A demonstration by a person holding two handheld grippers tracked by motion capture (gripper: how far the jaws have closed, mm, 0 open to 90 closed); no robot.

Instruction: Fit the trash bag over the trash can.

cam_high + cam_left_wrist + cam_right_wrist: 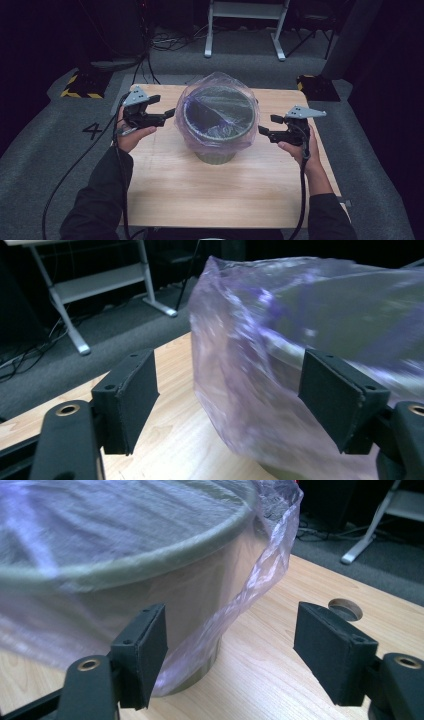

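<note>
Grippers first: the left gripper (167, 114) hangs just off the bin at about 9 o'clock, its jaws spread apart with nothing pinched; in the left gripper view the purple film lies in the gap between the pads without either pressing on it. The right gripper (266, 127) sits opposite at about 3 o'clock, jaws likewise apart, and in the right gripper view a fold of the film passes near one pad (145, 652) untouched.

Between them, at the middle of the worktop (225, 190), stands a green waste bin (216, 155) with a translucent purple bin liner (220, 85) draped over its rim (150, 560) and down the outer wall. The liner looks fitted, so the step in hand seems to be letting go after seating it. The likely next move is to check the fold, which is loose and puffed at 12 o'clock, and tuck or pull any slack, which calls for a light pinch on thin film only.

Nothing stands between gripper and bin. A cable hole (345, 609) lies in the worktop beside the right gripper; a metal frame (245, 25) stands on the floor beyond, at 12 o'clock.
</note>
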